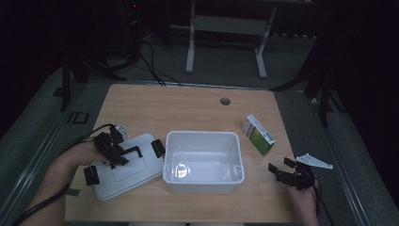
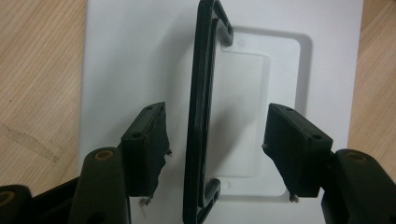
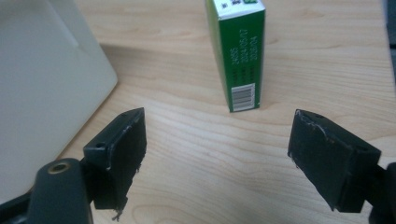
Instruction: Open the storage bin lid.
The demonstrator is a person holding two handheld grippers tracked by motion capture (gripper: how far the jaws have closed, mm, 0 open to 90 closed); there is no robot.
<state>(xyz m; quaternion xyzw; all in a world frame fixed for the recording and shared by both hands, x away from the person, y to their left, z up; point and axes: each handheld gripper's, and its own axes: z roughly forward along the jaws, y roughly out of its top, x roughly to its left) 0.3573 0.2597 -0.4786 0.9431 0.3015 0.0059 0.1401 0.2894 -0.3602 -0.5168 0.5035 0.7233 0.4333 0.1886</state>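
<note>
While the left gripper (image 2: 215, 140) gaped astride the lid handle (image 2: 203, 112) | right gripper (image 3: 217, 154) gaped, green box (image 3: 238, 51) ahead.

Left gripper (image 2: 215, 140): black, blocky jaws with worn, frayed pad edges; brass-coloured pivot screws at the arm bases.
Right gripper (image 3: 217, 156): same black build, chipped pad corners, one brass-coloured screw.
Cable (image 1: 40, 205): black, trailing from the left gripper.
Plate (image 1: 314, 161): grey, three-cornered, on the right gripper.
Forearms: bare.
</note>
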